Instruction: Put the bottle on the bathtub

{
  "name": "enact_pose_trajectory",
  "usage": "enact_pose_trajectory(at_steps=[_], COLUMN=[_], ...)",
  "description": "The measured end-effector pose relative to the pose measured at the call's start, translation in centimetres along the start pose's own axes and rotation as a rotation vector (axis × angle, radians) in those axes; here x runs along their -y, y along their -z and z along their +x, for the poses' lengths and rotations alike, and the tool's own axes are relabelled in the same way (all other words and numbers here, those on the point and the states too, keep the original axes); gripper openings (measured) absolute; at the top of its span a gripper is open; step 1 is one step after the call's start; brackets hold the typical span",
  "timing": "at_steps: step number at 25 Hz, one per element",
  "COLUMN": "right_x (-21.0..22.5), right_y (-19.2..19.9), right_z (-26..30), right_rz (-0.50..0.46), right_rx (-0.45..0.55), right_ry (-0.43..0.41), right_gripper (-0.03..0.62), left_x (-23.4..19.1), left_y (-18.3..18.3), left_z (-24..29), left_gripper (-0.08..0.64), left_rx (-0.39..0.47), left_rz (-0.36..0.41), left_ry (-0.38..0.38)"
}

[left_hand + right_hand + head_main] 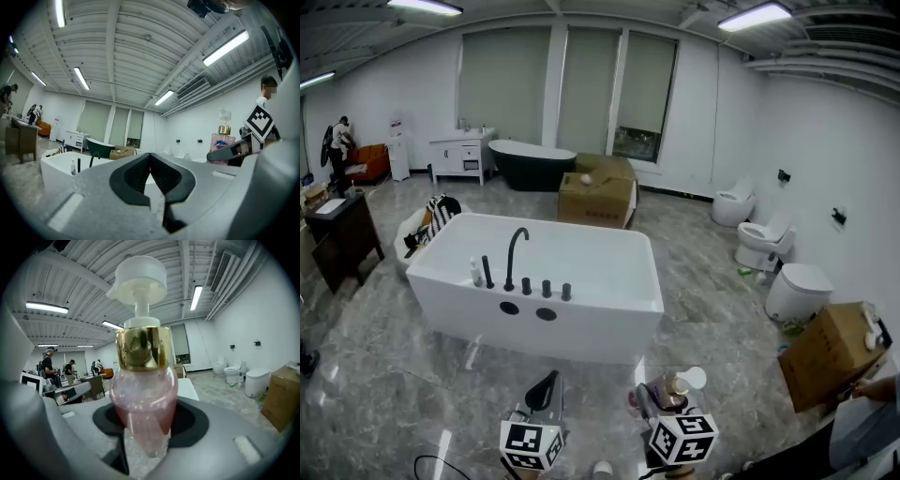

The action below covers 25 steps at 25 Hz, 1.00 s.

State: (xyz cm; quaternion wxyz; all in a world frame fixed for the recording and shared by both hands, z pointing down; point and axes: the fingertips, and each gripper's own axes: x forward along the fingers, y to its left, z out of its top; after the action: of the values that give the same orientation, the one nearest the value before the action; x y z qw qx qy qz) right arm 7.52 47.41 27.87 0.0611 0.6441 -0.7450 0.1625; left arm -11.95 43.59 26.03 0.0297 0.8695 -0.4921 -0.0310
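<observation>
A large white bathtub (609,309) with a black faucet (516,253) stands in the middle of the room in the head view, ahead of both grippers. My right gripper (666,398), at the bottom of that view, is shut on a pump bottle (677,386). In the right gripper view the bottle (143,380) stands upright between the jaws, with pink liquid, a gold collar and a white pump head. My left gripper (546,394) is beside it, shut and empty, with its tips meeting (150,157). The left gripper view shows the bottle (223,140) at right and the tub (56,164) at left.
A small bottle (475,273) stands on the tub's near rim by the faucet. Behind are a cardboard box (595,192), a dark tub (530,164) and a vanity (459,157). Toilets (764,239) line the right wall, another box (834,352) is near right, a dark desk (342,234) left.
</observation>
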Motion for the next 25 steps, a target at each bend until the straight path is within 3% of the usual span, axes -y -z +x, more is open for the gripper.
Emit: enact_pose_trajectory(at_steps=[10, 25], right_x=[2.7, 10.7], right_y=[-1.5, -5.7], right_z=[6.4, 19.5], right_rz=[0.023, 0.028], right_rx=[-0.017, -0.067], right_ry=[-0.016, -0.043], right_gripper=[0.222, 0.222], left_x=[-3.0, -5.7], left_y=[0.6, 2.1], left_z=[5.6, 20.1], left_gripper=[0.009, 0.009], left_rx=[0.002, -0.034], left_rz=[0.002, -0.012], left_ry=[-0.06, -0.111])
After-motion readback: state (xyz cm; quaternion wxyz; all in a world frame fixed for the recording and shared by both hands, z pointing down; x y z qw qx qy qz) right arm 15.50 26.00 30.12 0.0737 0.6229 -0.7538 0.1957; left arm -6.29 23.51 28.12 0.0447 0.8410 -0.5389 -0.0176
